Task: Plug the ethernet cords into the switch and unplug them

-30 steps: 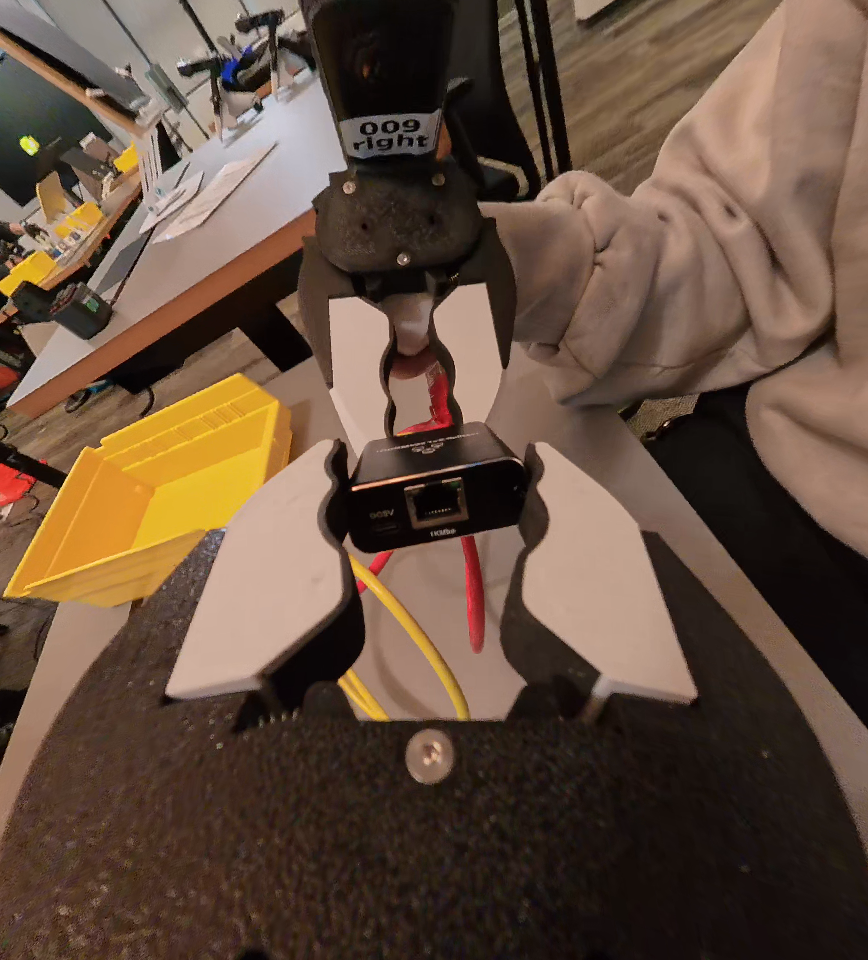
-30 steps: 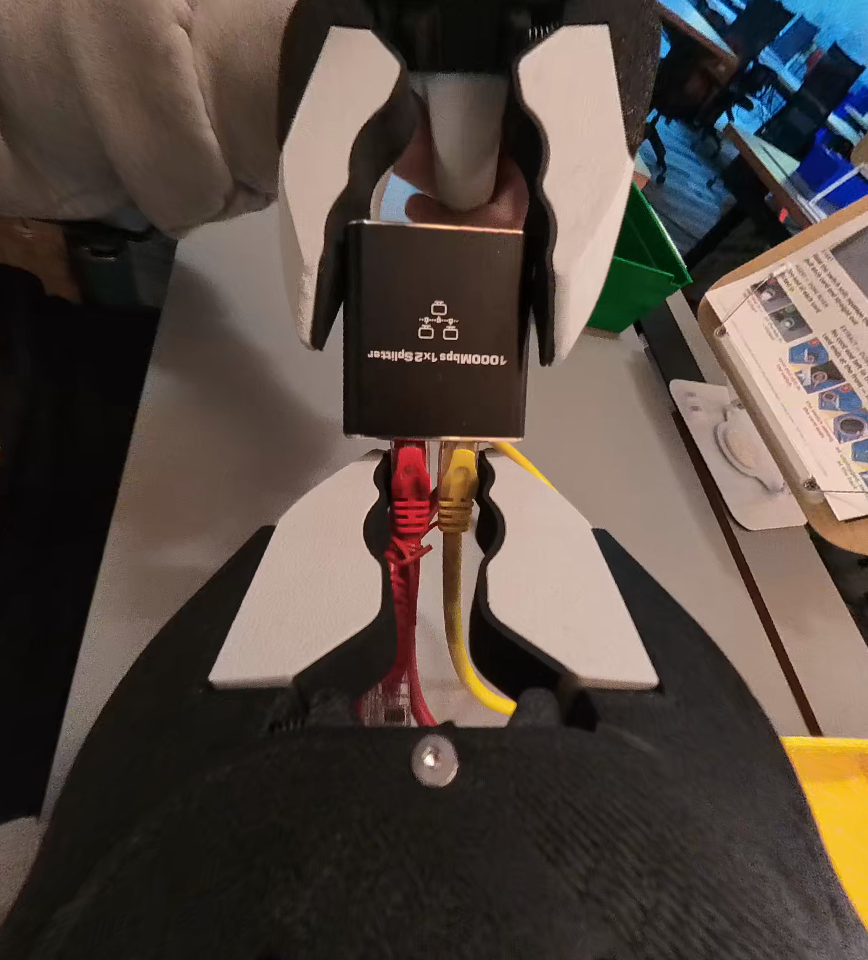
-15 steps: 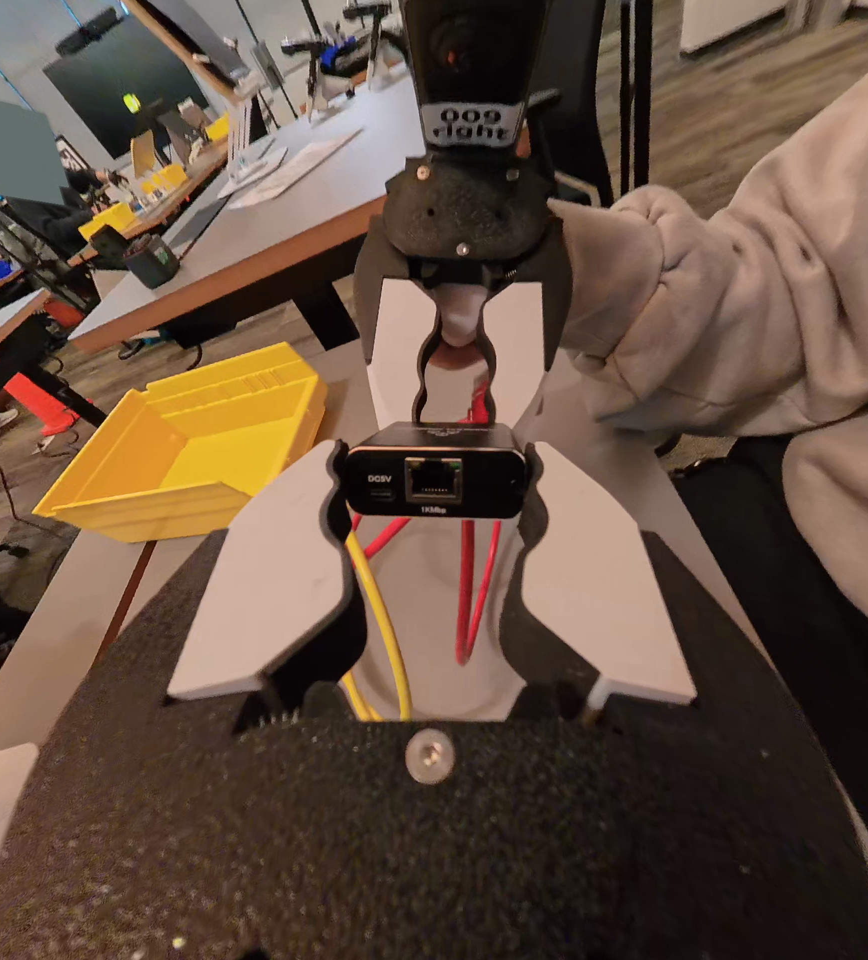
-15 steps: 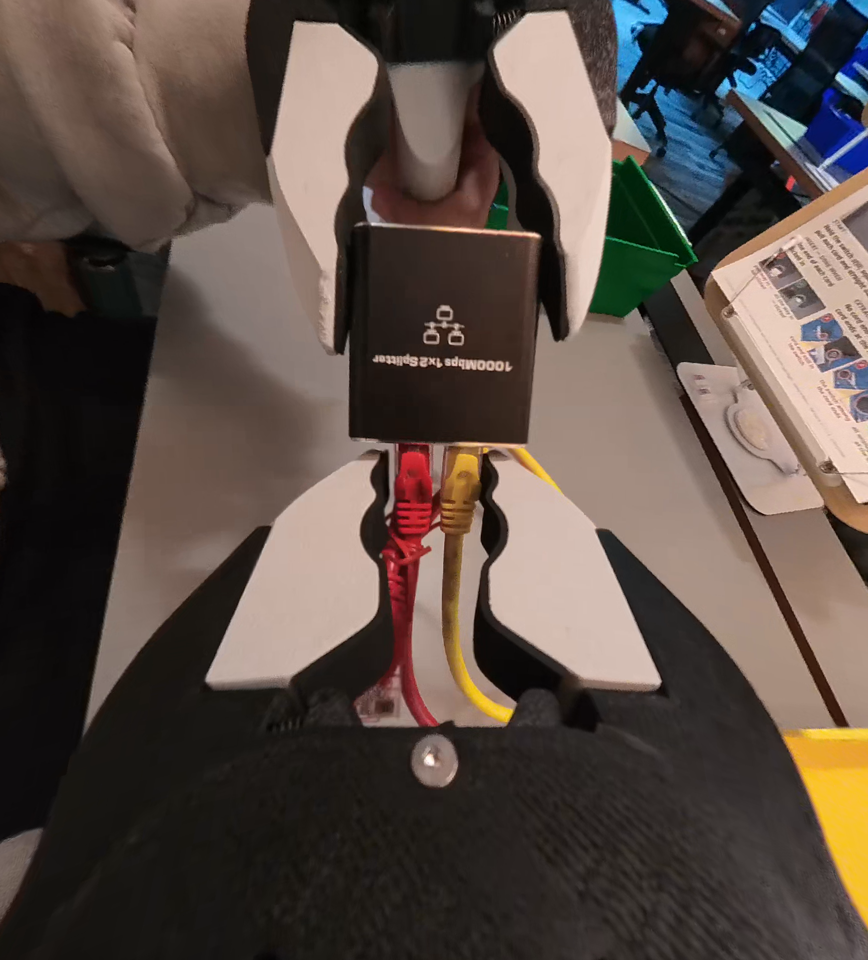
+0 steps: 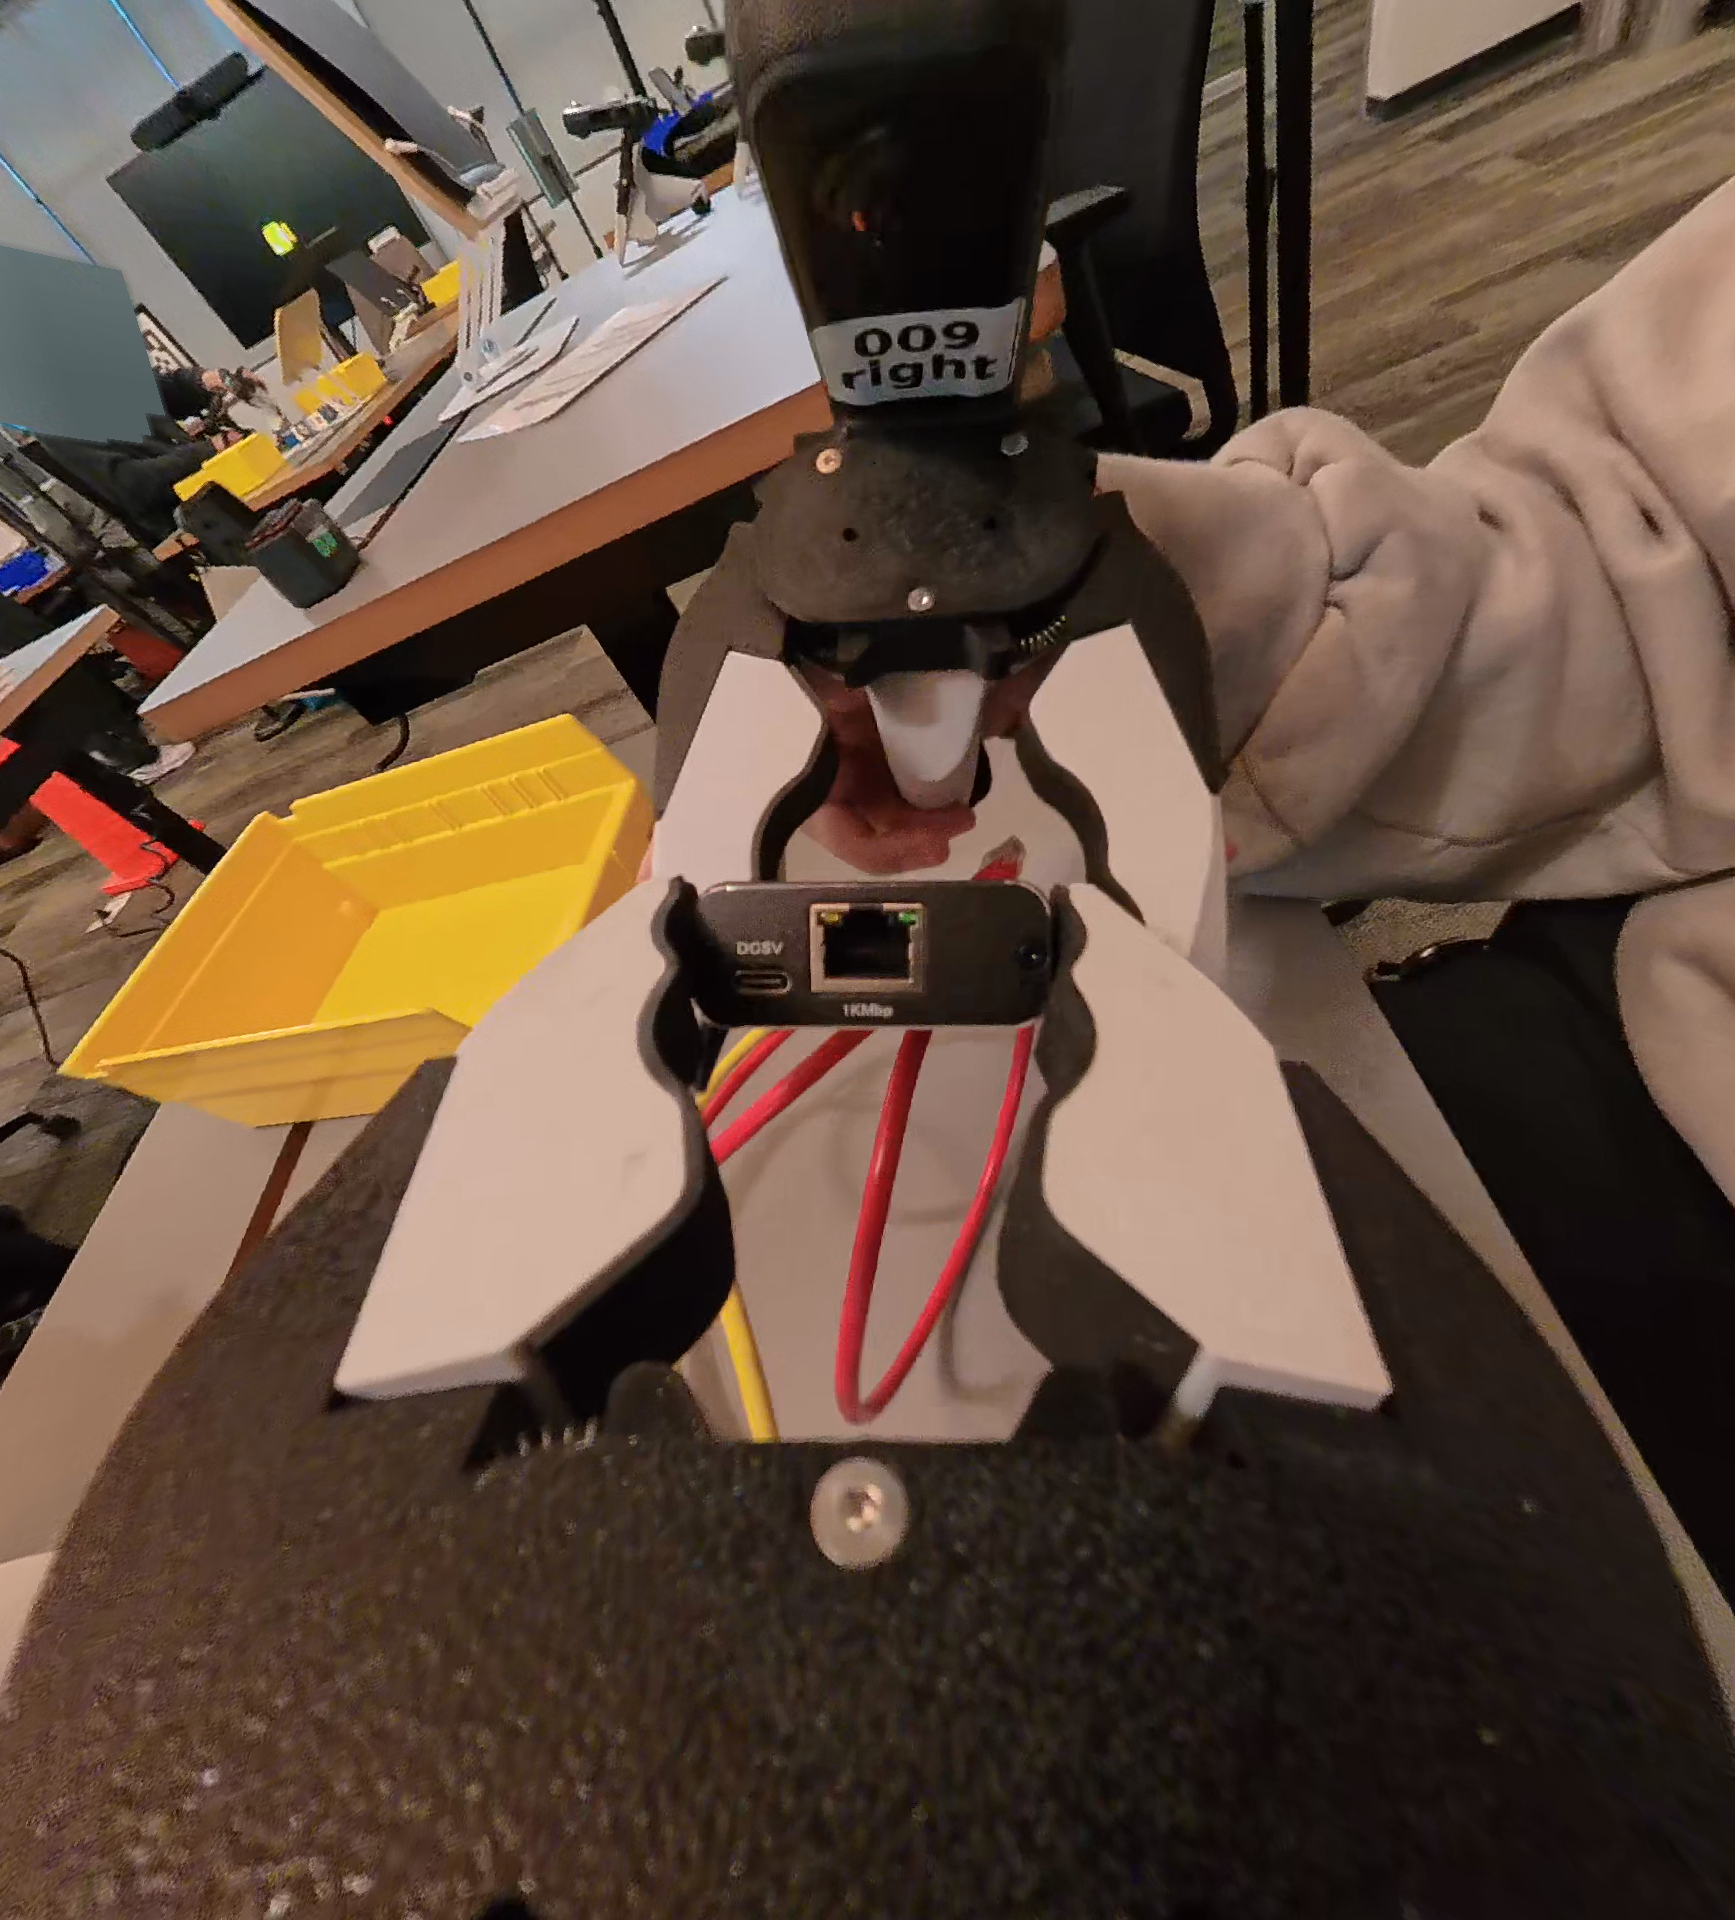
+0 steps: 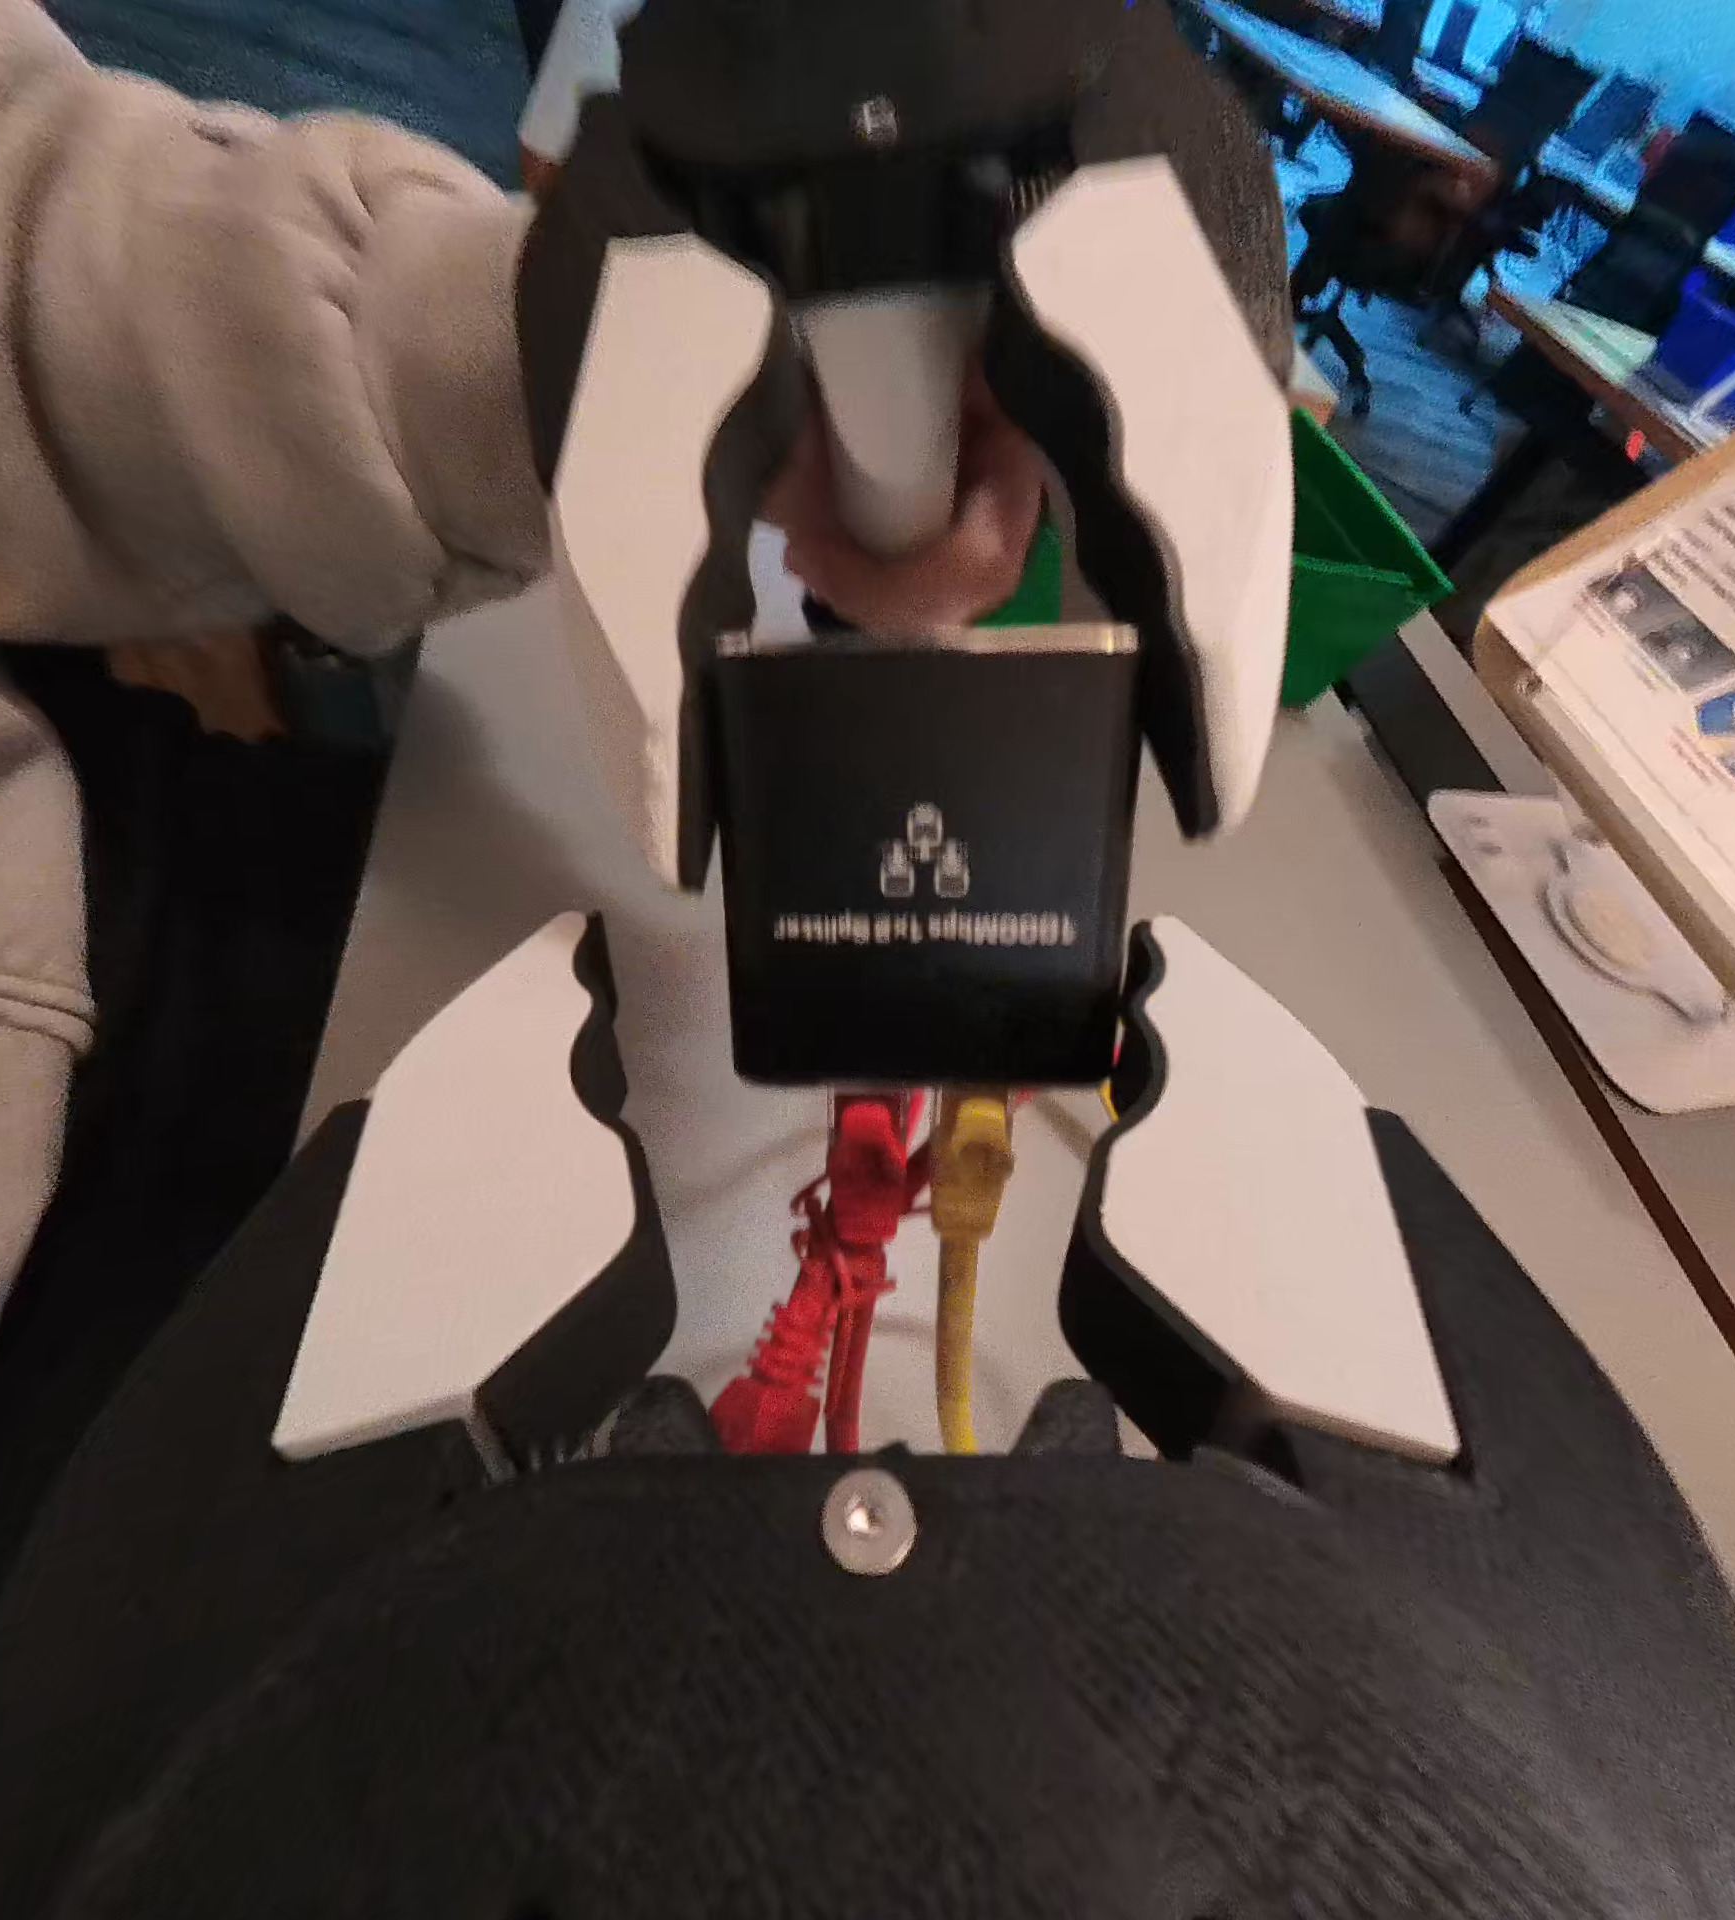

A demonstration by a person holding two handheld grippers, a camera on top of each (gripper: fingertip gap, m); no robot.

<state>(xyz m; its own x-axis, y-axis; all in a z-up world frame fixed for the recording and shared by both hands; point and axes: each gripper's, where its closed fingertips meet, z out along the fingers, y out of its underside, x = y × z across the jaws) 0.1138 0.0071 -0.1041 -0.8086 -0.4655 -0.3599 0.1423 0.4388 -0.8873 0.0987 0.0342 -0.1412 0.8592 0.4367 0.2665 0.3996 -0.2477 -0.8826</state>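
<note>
My left gripper [image 5: 868, 961] is clamped on the black switch [image 5: 868, 966], one fingertip on each short end, holding it level above the grey table [image 5: 1403, 1049] with its single empty port facing my left camera. My right gripper [image 6: 868, 1003] stands wide apart, its tips flanking the near end of the switch without gripping; the right tip looks to be just at the corner, though blur hides whether it touches. Between its fingers the red cord [image 6: 868, 1153] and the yellow cord [image 6: 969, 1153] both sit plugged side by side into the switch's two ports and trail back toward me. In the left view the red cord loops under the switch and the yellow one runs down beside my left finger.

I judge the plugging done and the unplugging next. To do it well I keep the left grip firm and the switch still, close the right tips on one boot only, press its latch, and draw straight back along the port line. The two plugs sit close together, so catching both at once is the risk, and the slack red loop could snag.

A yellow bin [image 5: 364, 935] sits off the table's far left corner, a green bin [image 6: 1351, 561] beyond the switch, and a clipboard of sheets [image 6: 1694, 644] to my right; none blocks the pull
</note>
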